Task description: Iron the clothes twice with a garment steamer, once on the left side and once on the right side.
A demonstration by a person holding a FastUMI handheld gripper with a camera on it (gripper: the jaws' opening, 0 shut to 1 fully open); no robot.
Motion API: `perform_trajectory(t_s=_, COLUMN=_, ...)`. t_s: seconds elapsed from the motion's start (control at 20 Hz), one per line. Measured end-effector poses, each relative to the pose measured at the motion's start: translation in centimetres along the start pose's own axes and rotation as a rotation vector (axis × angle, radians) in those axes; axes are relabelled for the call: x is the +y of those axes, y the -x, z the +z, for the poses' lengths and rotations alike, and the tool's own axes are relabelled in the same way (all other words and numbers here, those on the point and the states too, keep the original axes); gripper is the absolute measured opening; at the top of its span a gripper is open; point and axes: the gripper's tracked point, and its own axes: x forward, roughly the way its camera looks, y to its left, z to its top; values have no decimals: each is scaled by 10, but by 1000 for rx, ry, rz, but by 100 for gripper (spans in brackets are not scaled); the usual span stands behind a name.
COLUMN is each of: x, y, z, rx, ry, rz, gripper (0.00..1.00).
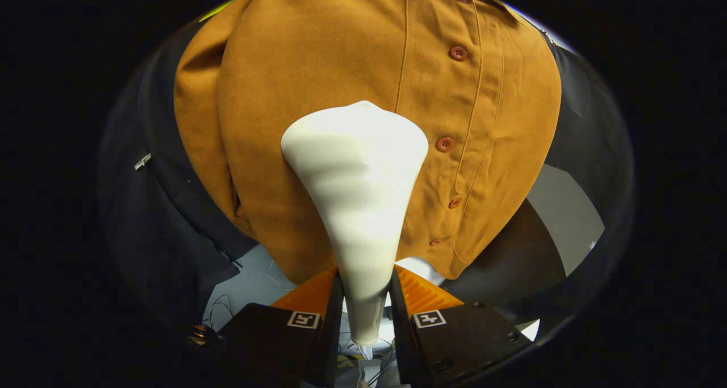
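Note:
A mustard-brown button-up shirt [318, 81] hangs in front of me, its button placket [454, 121] running down its right part. A cream-white garment steamer [358, 195] rises from between my fingers, and its wide head lies against the shirt's front just left of the placket, at mid height. My gripper [366, 297] is shut on the steamer's narrow handle, one finger pressing on each side. The steamer's face against the cloth is hidden.
Black cloth [153, 223] hangs behind and to the left of the shirt. Below the hem lie a pale floor [255, 280] with thin cables and a grey panel [562, 217] to the right.

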Motion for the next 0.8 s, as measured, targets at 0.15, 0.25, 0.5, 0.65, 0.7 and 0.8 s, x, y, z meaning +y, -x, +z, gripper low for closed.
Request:
perform_trajectory(t_s=0.15, x=3, y=-5, z=-12, rx=24, ry=5, rz=9, gripper=45)
perform_trajectory(t_s=0.25, x=4, y=-10, z=-22, rx=47, ry=9, rz=16, gripper=45)
perform_trajectory(t_s=0.5, x=7, y=-18, z=-47, rx=97, ry=20, rz=27, gripper=45)
perform_trajectory(t_s=0.65, x=7, y=-21, z=-60, rx=124, ry=25, rz=37, gripper=45)
perform_trajectory(t_s=0.7, x=6, y=-20, z=-64, rx=128, ry=28, rz=41, gripper=45)
perform_trajectory(t_s=0.8, x=3, y=-16, z=-66, rx=127, ry=28, rz=46, gripper=45)
